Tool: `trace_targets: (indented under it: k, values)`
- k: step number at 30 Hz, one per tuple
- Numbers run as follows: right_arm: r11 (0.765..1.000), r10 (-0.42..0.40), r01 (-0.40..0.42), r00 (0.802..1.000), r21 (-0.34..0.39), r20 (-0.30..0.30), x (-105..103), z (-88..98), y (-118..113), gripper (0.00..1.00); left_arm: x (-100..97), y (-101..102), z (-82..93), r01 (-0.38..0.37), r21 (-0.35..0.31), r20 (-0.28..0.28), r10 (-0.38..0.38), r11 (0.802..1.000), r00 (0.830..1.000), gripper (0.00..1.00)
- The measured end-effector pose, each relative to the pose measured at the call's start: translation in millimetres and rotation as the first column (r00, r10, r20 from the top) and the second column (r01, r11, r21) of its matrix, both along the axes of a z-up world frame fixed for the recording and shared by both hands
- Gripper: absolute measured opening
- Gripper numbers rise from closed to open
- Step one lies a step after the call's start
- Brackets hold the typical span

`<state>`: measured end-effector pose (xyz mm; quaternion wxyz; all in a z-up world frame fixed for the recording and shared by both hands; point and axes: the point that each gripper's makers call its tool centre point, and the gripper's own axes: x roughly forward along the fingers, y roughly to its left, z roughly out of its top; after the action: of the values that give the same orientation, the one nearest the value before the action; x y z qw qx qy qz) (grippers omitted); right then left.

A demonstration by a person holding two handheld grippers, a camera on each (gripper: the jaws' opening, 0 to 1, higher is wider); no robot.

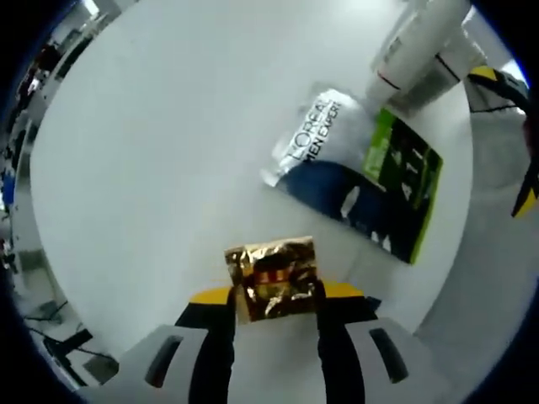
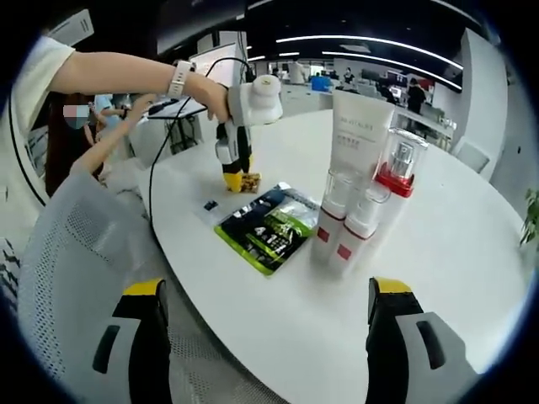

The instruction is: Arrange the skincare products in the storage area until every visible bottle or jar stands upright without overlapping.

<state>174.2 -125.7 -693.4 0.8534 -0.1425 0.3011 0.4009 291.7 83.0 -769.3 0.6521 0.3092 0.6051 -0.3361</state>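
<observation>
The white tubes [image 1: 421, 46] were cut off by the left gripper view's upper edge, the small dark item [image 2: 210, 204] on the counter [image 2: 472, 244] was too small to identify, and distant people were blurred.

I see my left gripper [image 2: 237, 179]: white round housing, black body, yellow-tipped jaws, black cable trailing behind it; white wristwatch [image 2: 178, 79] and white sleeve [image 2: 38, 71] above.
</observation>
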Motion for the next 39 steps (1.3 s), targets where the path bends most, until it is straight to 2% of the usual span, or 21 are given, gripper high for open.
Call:
trace_targets:
  k: [3, 6, 9, 13, 16, 18, 19, 20, 21, 22, 23, 25, 26, 28, 30, 33, 35, 36, 39]
  values:
    - [1.0, -0.003, 0.003, 1.0, -0.002, -0.004, -1.1, -2.2, -1.0, 0.98, 0.7, -1.7, 0.2, 0.006, -0.008, 0.013, -0.006, 1.0, 1.0, 0.35]
    - [1.0, 0.0, 0.0, 1.0, -0.004, -0.011, -3.3, -4.3, -0.1, 0.98, -0.8, -5.3, 1.2, -0.018, -0.032, 0.012, 0.019, 0.999, 1.0, 0.42]
    - [1.0, 0.004, -0.004, 1.0, -0.007, -0.018, -5.0, -5.9, 0.5, 0.98, -2.8, -5.4, 1.3, -0.001, -0.039, 0.012, 0.002, 0.999, 1.0, 0.45]
    - [1.0, 0.007, -0.007, 1.0, -0.005, -0.019, -5.4, -5.9, 1.9, 0.98, 8.6, -1.4, 8.1, 0.021, -0.053, 0.073, -0.017, 0.998, 0.997, 0.44]
    - [1.0, 0.008, -0.008, 1.0, -0.009, -0.021, -5.9, -6.8, 1.7, 0.98, 11.2, 4.6, 18.6, 0.045, -0.062, 0.089, -0.039, 0.997, 0.995, 0.42]
    - [1.0, 0.008, -0.008, 1.0, -0.01, -0.021, -6.4, -7.4, 2.0, 0.98, 15.9, 7.6, 23.4, 0.155, -0.069, 0.126, -0.146, 0.985, 0.981, 0.42]
    - [1.0, 0.008, -0.009, 1.0, -0.011, -0.022, -6.8, -7.4, 2.3, 0.98, 17.1, 15.8, 25.4, 0.164, -0.032, 0.135, -0.159, 0.986, 0.978, 0.42]
    - [1.0, 0.009, -0.009, 1.0, -0.011, -0.023, -7.0, -7.5, 2.6, 0.98, 13.6, 14.2, 27.5, 0.227, -0.016, 0.147, -0.222, 0.974, 0.964, 0.4]
    - [1.0, 0.008, -0.009, 1.0, -0.011, -0.025, -7.2, -8.0, 3.1, 0.98, 14.2, 17.0, 27.7, 0.305, 0.007, 0.16, -0.302, 0.952, 0.94, 0.39]
    - [1.0, 0.01, -0.01, 1.0, -0.011, -0.026, -7.6, -8.3, 3.6, 0.98, 16.1, 20.9, 26.5, 0.327, 0.027, 0.152, -0.327, 0.945, 0.933, 0.38]
    - [1.0, 0.011, -0.012, 1.0, -0.011, -0.027, -8.3, -8.7, 4.1, 0.98, 11.2, 20.4, 24.8, 0.418, 0.024, 0.15, -0.417, 0.908, 0.896, 0.37]
    - [1.0, 0.015, -0.016, 0.999, -0.012, -0.029, -9.0, -9.3, 5.5, 0.98, 7.0, 28.9, 21.9, 0.383, 0.053, 0.126, -0.387, 0.922, 0.914, 0.37]
    - [1.0, 0.017, -0.018, 0.999, -0.013, -0.031, -9.3, -9.7, 5.9, 0.98, 6.5, 30.5, 18.3, 0.429, 0.053, 0.112, -0.432, 0.902, 0.895, 0.37]
    - [1.0, 0.02, -0.02, 0.999, -0.015, -0.034, -10.0, -10.5, 7.1, 0.98, 11.3, 37.2, 13.1, 0.431, 0.063, 0.112, -0.435, 0.9, 0.893, 0.36]
    - [1.0, 0.021, -0.022, 0.999, -0.014, -0.037, -10.6, -10.3, 7.2, 0.98, 9.4, 40.8, 7.4, 0.461, 0.078, 0.084, -0.467, 0.884, 0.88, 0.35]
    - [1.0, 0.015, -0.016, 0.999, -0.017, -0.038, -10.5, -10.2, 5.4, 0.98, 8.9, 43.0, 1.9, 0.465, 0.09, 0.074, -0.472, 0.881, 0.879, 0.34]
    - [1.0, 0.008, -0.009, 0.999, -0.019, -0.04, -10.1, -11.0, 3.1, 0.97, 11.0, 43.6, -1.7, 0.454, 0.082, 0.075, -0.46, 0.887, 0.885, 0.34]
    - [1.0, 0.005, -0.006, 0.999, -0.022, -0.041, -10.1, -11.5, 1.6, 0.97, 8.9, 42.8, -1.0, 0.439, 0.066, 0.062, -0.443, 0.896, 0.894, 0.32]
    - [1.0, -0.001, 0.0, 0.999, -0.026, -0.046, -9.9, -13.3, -0.8, 0.97, 10.0, 40.7, -0.8, 0.425, 0.058, 0.063, -0.428, 0.903, 0.901, 0.32]
